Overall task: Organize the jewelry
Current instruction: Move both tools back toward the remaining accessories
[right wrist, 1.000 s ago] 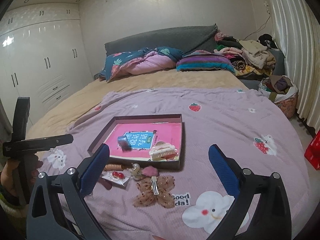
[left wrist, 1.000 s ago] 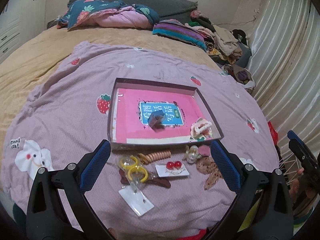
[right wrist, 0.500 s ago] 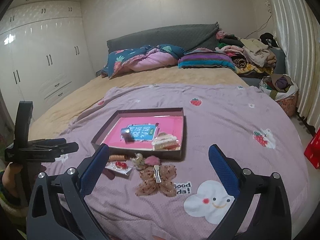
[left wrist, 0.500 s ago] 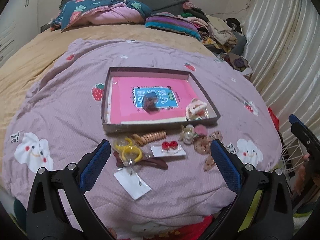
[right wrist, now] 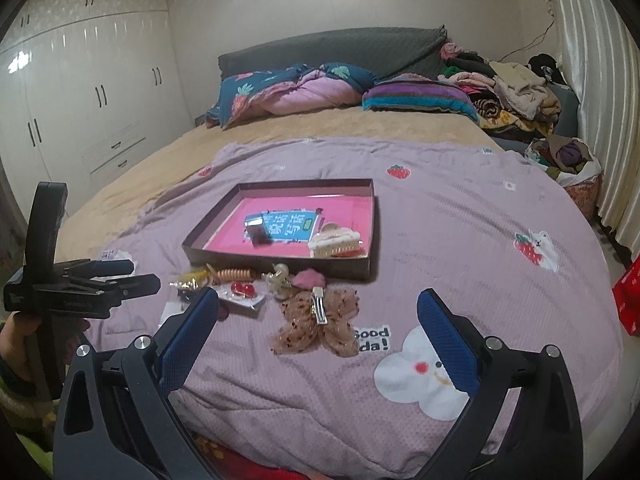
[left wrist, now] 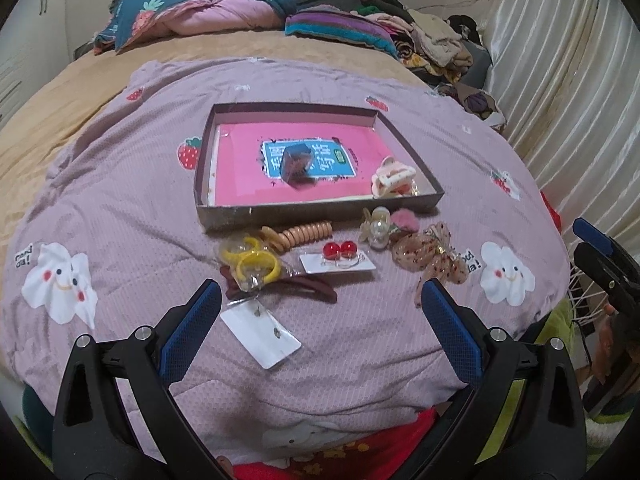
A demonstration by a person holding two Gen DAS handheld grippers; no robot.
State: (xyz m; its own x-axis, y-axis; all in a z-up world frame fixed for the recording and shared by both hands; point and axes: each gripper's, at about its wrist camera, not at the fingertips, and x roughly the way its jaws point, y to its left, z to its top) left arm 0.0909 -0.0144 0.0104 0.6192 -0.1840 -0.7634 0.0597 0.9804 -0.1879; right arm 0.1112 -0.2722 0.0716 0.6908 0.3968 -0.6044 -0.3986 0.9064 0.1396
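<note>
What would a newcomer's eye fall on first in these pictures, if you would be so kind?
Probably the shallow tray with its bright pink lining, lying mid-bed on the lilac blanket; a dark box and a cream claw clip lie inside. Next, the accessories strewn in front of it: yellow rings, red bead earrings on a card, and a brown bow. Both grippers, left and right, are open and empty.

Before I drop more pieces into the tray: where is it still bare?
The tray floor is bare along its left side and far edge; the dark clip sits mid-floor, the cream claw clip fills the near right corner. Outside its near wall, hair accessories crowd.
</note>
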